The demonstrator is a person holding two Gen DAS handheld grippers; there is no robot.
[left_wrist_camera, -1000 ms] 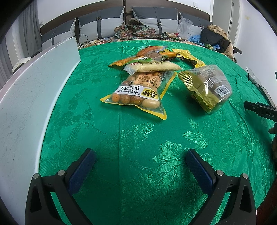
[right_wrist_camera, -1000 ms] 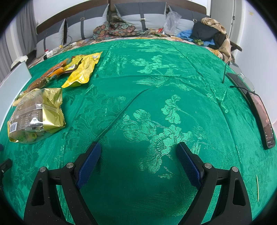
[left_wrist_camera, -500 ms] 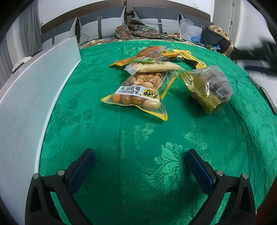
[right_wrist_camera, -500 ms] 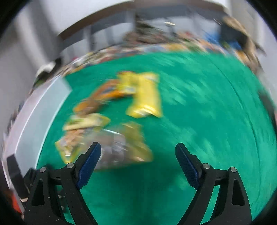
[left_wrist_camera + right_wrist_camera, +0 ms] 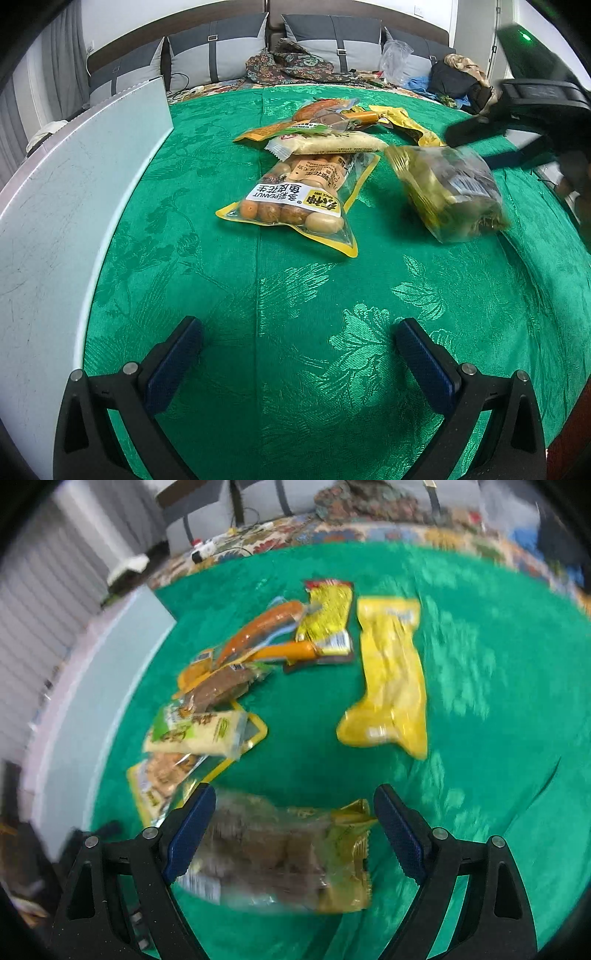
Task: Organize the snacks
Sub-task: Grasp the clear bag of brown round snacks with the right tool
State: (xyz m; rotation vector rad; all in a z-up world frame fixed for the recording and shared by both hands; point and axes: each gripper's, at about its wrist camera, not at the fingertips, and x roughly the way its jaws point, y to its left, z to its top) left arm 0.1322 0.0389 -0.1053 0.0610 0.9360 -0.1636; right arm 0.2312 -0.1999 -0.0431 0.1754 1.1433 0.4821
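Gold-clear snack bag (image 5: 280, 853), between wide-spread right hand-held gripper (image 5: 295, 834) fingers

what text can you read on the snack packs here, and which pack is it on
"PEANUT": upside-down on the white label of the peanut pack, beside Chinese characters I cannot transcribe reliably.
"SINCE 1990": seemingly, small print on that label's yellow patch; uncertain.
Cream bar wrapper: print too small.
Gold-and-clear bag: barcode label, blurred.
Right wrist view: all packs too blurred.

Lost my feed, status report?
Both grippers open: left gripper idle, right gripper over gold snack bag, not gripped. Peanut pack adjacent.
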